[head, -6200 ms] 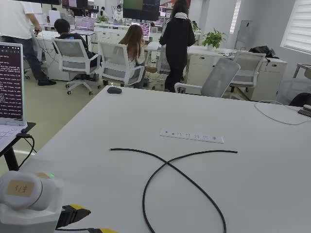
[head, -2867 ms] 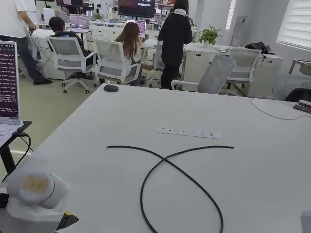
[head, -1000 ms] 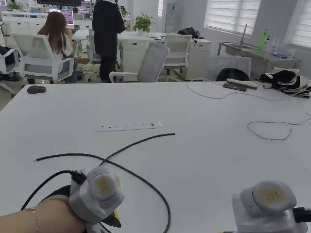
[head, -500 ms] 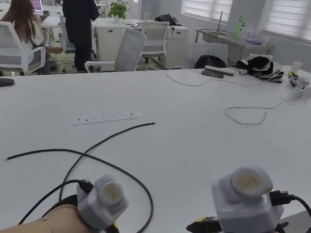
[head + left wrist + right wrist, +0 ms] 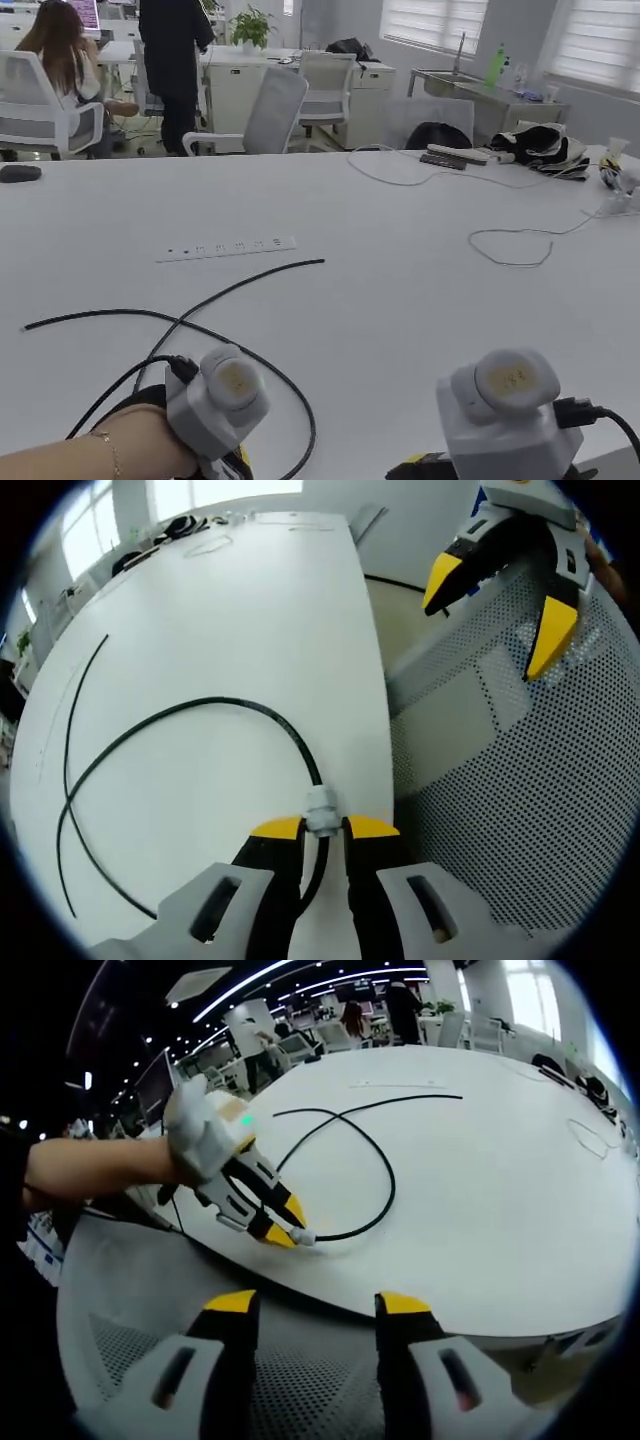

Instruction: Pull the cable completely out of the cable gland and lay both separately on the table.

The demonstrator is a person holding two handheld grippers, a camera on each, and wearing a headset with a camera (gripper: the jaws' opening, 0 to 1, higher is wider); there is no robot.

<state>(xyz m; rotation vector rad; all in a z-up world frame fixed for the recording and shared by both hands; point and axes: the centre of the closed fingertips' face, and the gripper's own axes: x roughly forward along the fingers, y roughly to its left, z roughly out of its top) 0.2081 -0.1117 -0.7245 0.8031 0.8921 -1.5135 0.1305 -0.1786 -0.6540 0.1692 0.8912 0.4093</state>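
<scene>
A long black cable [image 5: 230, 291] lies looped and crossed on the white table [image 5: 400, 270]. One end carries a small pale cable gland [image 5: 320, 810], at the table's near edge. My left gripper [image 5: 322, 828] is shut on the gland, and the cable runs back between its jaws. From the right gripper view, the left gripper [image 5: 288, 1222] holds the gland [image 5: 304, 1238] just over the table edge. My right gripper [image 5: 317, 1303] is open and holds nothing, off the table edge, apart from the gland. It also shows as the right gripper [image 5: 497, 608] above the mesh.
A white power strip [image 5: 225, 247] lies beyond the cable loop. A dark mouse [image 5: 20, 173] sits far left, thin white wires [image 5: 510, 245] at the right. A grey mesh chair seat [image 5: 500, 780] is below the table edge. People and office chairs [image 5: 270, 105] stand behind.
The head camera has swung right and down, bringing both grippers into the bottom of the picture. The cable loop on the table lies as before.
</scene>
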